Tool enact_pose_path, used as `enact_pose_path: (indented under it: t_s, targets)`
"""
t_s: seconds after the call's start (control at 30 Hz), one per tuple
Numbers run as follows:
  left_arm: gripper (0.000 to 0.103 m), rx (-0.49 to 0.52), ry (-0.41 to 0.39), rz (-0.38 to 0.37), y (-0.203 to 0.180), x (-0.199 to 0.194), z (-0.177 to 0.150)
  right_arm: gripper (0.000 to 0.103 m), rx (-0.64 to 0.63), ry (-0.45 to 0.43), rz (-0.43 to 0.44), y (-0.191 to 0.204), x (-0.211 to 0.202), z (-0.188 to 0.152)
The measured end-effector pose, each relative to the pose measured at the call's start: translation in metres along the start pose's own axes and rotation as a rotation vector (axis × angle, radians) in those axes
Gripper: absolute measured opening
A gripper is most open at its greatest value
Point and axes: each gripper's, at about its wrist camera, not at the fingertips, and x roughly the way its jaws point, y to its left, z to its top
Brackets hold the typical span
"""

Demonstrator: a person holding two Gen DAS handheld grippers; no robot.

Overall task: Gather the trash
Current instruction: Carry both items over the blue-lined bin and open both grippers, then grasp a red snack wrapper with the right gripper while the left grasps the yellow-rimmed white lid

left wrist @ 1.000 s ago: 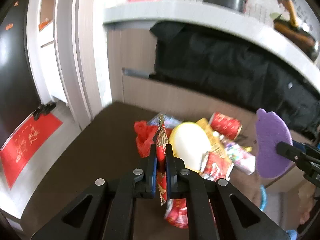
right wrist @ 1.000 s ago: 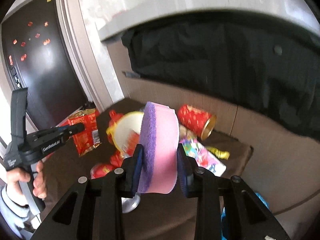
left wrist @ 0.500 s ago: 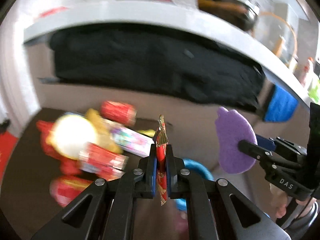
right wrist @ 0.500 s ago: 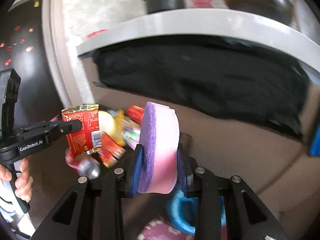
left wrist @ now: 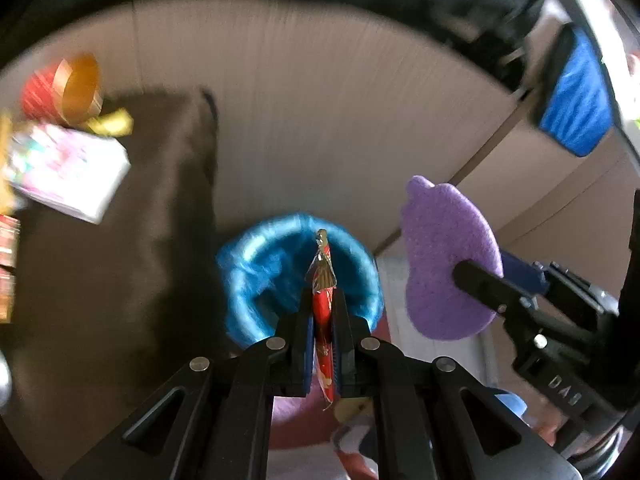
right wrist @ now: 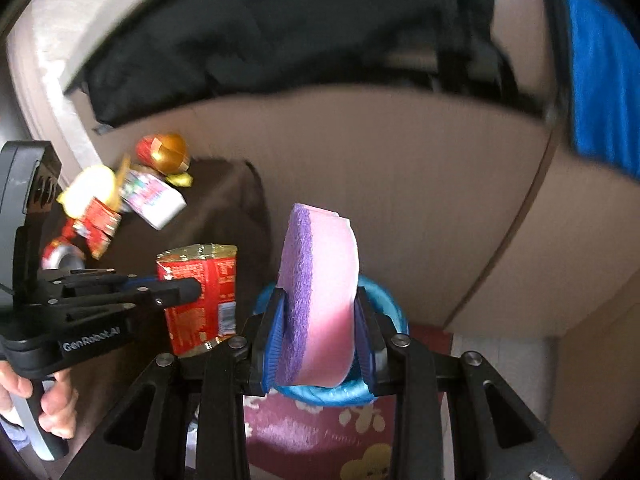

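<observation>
My left gripper (left wrist: 323, 300) is shut on a red and gold foil wrapper (left wrist: 323, 280), held edge-on above the blue-lined bin (left wrist: 256, 264) on the floor. From the right wrist view the wrapper (right wrist: 200, 296) shows flat, pinched in the left gripper (right wrist: 188, 290). My right gripper (right wrist: 320, 320) is shut on a pink and purple sponge (right wrist: 320, 280), held over the bin (right wrist: 384, 300). The sponge (left wrist: 444, 256) also shows right of the bin in the left wrist view, in the right gripper (left wrist: 476, 280).
A dark brown table (left wrist: 100, 280) at left carries a trash pile: a red can (left wrist: 60, 88), a white printed packet (left wrist: 68, 172), more red wrappers (right wrist: 96, 224). A beige cabinet front (left wrist: 320, 100) stands behind. A blue towel (left wrist: 576, 96) hangs at upper right. A red patterned mat (right wrist: 320, 432) lies below.
Both grippers have swung right and down, away from the trash pile on the table, to above the blue bin. Each still holds its item.
</observation>
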Motion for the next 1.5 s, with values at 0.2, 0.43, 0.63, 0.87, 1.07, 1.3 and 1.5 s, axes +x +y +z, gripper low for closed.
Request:
enact_pose_path:
  t_s: [0.2, 0.43, 0.63, 0.87, 1.07, 1.3, 1.5]
  targets:
    - [0.008, -0.02, 0.1, 0.009, 0.016, 0.055, 0.01, 0.03, 0.09, 0.142, 0.0, -0.027, 0.069, -0.024]
    - [0.044, -0.024, 0.163, 0.03, 0.022, 0.087, 0.023, 0.034, 0.181, 0.22, 0.013, -0.047, 0.118, -0.036]
    - [0.045, -0.043, 0.174, 0.005, 0.022, 0.086, 0.034, 0.034, 0.228, 0.226, 0.022, -0.052, 0.126, -0.038]
    - [0.045, -0.029, 0.022, 0.007, 0.022, 0.005, 0.033, 0.034, 0.195, 0.17, 0.007, -0.041, 0.101, -0.029]
    - [0.045, -0.022, -0.136, 0.032, 0.045, -0.098, 0.022, 0.034, 0.096, 0.062, 0.04, 0.009, 0.055, -0.012]
    - [0.045, -0.119, -0.249, 0.184, 0.138, -0.188, -0.01, 0.035, -0.083, -0.022, 0.215, 0.115, 0.024, 0.014]
    - [0.049, -0.259, -0.285, 0.245, 0.229, -0.221, -0.029, 0.035, -0.325, -0.004, 0.396, 0.219, 0.041, 0.043]
